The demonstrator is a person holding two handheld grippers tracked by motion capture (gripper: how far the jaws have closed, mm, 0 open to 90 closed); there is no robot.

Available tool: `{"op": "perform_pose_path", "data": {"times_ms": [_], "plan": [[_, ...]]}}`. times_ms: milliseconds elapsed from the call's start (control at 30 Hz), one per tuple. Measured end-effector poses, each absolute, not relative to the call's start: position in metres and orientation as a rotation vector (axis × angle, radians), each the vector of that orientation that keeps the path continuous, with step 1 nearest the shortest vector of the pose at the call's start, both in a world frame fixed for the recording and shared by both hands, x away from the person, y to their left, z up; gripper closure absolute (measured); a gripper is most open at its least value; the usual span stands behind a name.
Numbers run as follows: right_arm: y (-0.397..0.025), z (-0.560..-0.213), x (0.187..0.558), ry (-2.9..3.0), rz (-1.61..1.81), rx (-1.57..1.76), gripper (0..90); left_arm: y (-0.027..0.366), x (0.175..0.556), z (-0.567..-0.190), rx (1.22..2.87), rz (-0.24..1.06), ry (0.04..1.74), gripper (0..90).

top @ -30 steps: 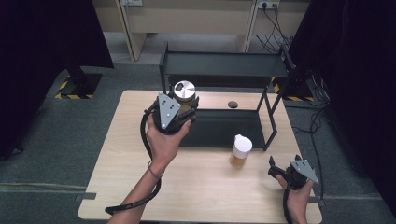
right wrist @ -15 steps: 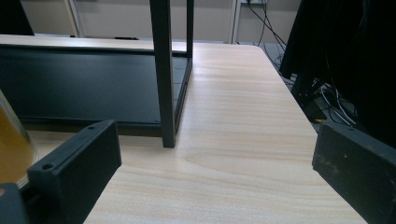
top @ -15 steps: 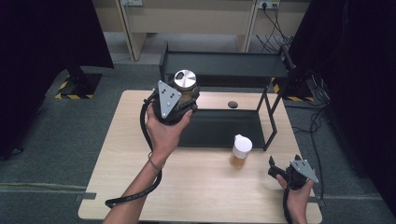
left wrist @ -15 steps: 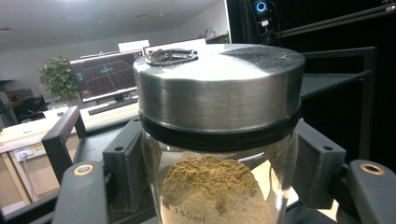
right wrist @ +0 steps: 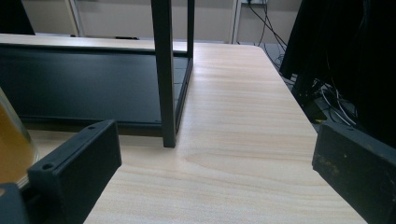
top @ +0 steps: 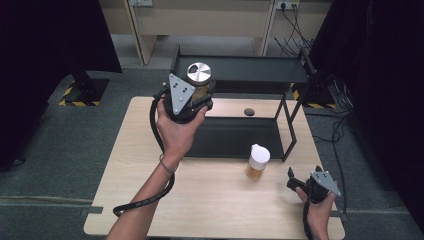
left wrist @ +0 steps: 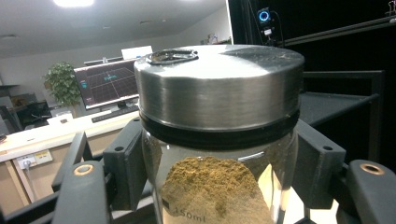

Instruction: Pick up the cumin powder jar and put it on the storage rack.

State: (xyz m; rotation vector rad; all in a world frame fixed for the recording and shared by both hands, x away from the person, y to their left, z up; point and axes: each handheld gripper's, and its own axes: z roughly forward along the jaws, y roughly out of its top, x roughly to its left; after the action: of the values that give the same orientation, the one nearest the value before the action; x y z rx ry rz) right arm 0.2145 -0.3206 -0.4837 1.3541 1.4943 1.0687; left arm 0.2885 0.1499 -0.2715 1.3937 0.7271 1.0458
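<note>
Higher now, jar (top: 199,82) clamped between left hand-held gripper (top: 187,102) jaws.

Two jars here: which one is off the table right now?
The metal-lidded jar of brown powder, clamped in the left claw and raised near the black shelf. The white-lidded jar stands on the table.
</note>
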Motion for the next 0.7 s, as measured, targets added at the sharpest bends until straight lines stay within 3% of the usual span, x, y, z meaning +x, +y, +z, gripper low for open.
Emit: {"op": "perform_pose_path", "data": {"times_ms": [700], "plan": [[-0.321, -0.484, 0.214, 1.499, 1.069, 1.349, 1.6, 0.145, 0.308, -0.245, 1.379, 1.07, 0.751, 31.0]]}}
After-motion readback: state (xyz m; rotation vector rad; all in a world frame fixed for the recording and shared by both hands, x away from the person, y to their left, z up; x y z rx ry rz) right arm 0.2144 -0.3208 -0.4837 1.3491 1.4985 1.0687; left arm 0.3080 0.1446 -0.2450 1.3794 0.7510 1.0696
